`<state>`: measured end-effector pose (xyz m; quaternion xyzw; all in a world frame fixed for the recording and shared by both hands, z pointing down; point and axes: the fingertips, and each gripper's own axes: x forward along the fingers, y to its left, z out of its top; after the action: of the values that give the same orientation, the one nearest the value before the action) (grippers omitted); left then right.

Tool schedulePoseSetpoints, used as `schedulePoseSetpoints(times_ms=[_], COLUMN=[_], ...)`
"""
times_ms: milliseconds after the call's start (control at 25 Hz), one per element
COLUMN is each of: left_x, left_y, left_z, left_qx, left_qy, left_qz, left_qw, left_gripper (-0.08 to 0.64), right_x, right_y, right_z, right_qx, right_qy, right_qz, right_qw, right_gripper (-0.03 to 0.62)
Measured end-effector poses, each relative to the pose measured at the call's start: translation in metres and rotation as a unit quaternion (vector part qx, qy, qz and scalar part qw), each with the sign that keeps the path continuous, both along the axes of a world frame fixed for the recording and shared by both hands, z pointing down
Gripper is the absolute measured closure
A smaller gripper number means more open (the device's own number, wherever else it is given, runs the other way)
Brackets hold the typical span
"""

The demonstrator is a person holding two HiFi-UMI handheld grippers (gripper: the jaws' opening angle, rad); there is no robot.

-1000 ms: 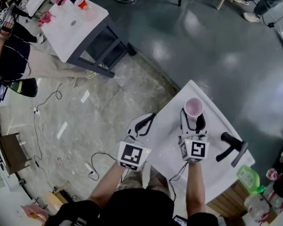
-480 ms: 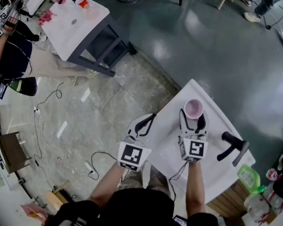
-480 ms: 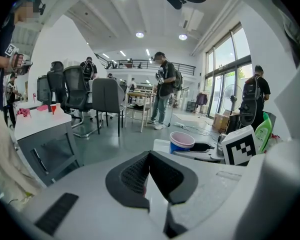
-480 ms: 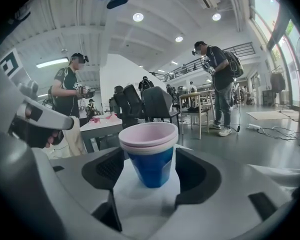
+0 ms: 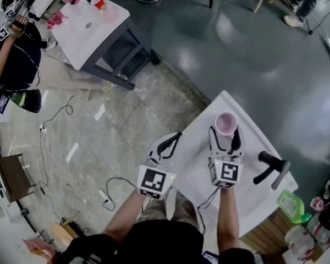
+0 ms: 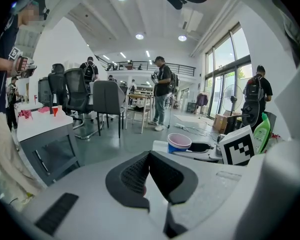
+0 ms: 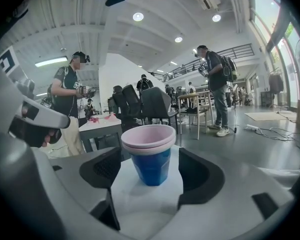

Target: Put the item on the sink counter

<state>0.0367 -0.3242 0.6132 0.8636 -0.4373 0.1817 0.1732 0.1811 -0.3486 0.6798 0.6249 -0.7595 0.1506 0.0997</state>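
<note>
Since the earlier frame the right claw point(image 5: 225, 140) has been opening its jaws. They now stand spread wide, one on each side of the cup point(image 5: 225, 124), with a gap between each pad and the cup wall. The hand itself has not shifted. The cup has kept its position on the white worktop point(image 5: 193, 150).

In the right gripper view the cup point(image 7: 151, 154) is a blue tumbler with a pink rim. It stands upright on the worktop, centred between the two black pads, and neither pad touches it.

In the head view the cup lies at 12 o'clock from the right claw, near the far end of the worktop. A black tap point(image 5: 269, 169) stands at 3 o'clock from that claw, apart from it. A green bottle point(image 5: 289, 205) sits at 5 o'clock, by the worktop's near right corner.

The left claw point(image 5: 173, 139) hangs at 9 o'clock from the right one, over the worktop's left edge. In the left gripper view its jaws point(image 6: 147, 156) are pressed together, with nothing between them.
</note>
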Motion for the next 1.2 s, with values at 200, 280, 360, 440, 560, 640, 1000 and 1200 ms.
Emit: schedulePoseSetpoints(times_ms=[200,280,360,440,560,640,1000,1200], left_x=[-0.001,-0.001,-0.003,-0.007,-0.011,-0.014,-0.014,-0.014], left_y=[0.008,0.011,0.015,0.021,0.027,0.031,0.060,0.074], left_z=[-0.008,-0.014,-0.020,-0.025,-0.036,-0.045,-0.091,-0.117], left_qx=[0.003,0.014,0.018,0.015,0.029,0.039,0.084,0.107], left_qy=[0.002,0.004,0.006,0.008,0.010,0.013,0.022,0.035], left_qz=[0.002,0.004,0.004,0.002,0.005,0.008,0.032,0.045], left_qw=[1.0000,0.9999,0.9998,0.9998,0.9995,0.9991,0.9957,0.9926], left_gripper=[0.557,0.557,0.557,0.557,0.557,0.557,0.557,0.557], right_x=[0.002,0.003,0.001,-0.002,-0.004,-0.005,-0.004,-0.007], right_y=[0.007,0.010,0.012,0.017,0.026,0.033,0.070,0.090], right_z=[-0.008,-0.015,-0.027,-0.036,-0.046,-0.055,-0.102,-0.135], right_qx=[0.003,0.006,0.013,0.015,0.021,0.028,0.050,0.069], right_qy=[0.006,0.010,0.011,0.005,0.009,0.010,0.012,0.017], right_qz=[0.005,0.008,0.009,0.009,0.014,0.017,0.031,0.045], right_qw=[1.000,1.000,1.000,1.000,1.000,0.999,0.998,0.996], right_gripper=[0.244,0.244,0.244,0.244,0.253,0.261,0.305,0.324])
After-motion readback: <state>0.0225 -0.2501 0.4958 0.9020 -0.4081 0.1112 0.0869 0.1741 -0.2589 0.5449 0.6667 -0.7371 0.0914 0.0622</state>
